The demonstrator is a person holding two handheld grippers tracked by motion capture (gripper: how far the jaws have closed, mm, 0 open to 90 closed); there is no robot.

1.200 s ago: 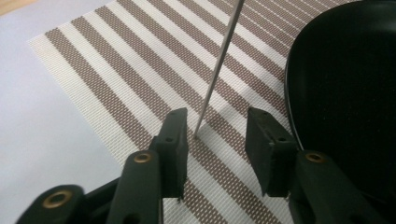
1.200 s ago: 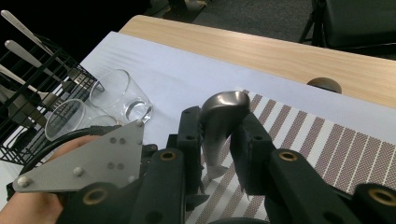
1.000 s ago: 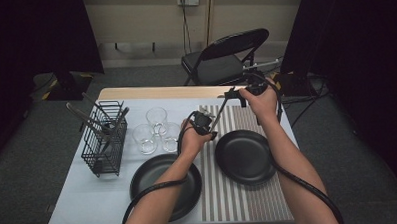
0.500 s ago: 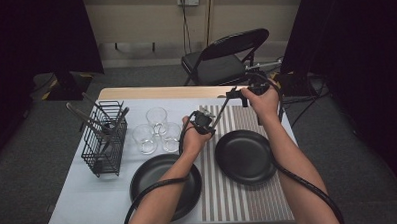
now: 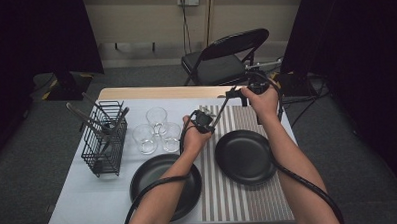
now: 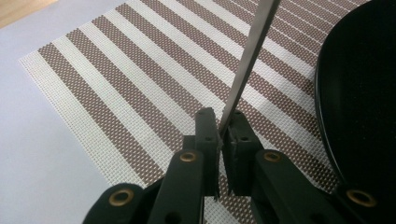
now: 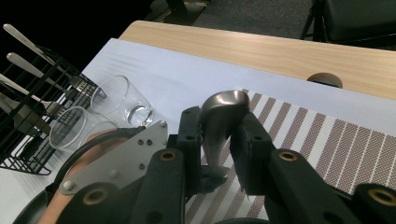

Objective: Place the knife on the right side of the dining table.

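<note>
A metal spoon [image 5: 220,108] hangs slanted above the striped placemat [image 5: 234,201], held at both ends. My right gripper [image 5: 232,94] is shut on its bowl [image 7: 223,116], which stands between the two black jaws. My left gripper [image 5: 206,121] has just been closing on the flat handle [image 6: 247,51]. Both of its pads [image 6: 207,133] now press on the handle's lower end, so my left gripper [image 6: 223,127] is shut on it. My right gripper [image 7: 217,128] is higher and farther back than the left.
Two black plates lie in front, one on the white cloth [image 5: 164,185] and one on the placemat [image 5: 245,155]. Three clear glasses [image 5: 156,117] stand left of my left hand. A black wire basket [image 5: 105,143] holds cutlery. A folding chair [image 5: 224,61] is behind the table.
Both hands keep their places. The left gripper's jaws look drawn closer around the lower end of the spoon's handle than a second ago.
</note>
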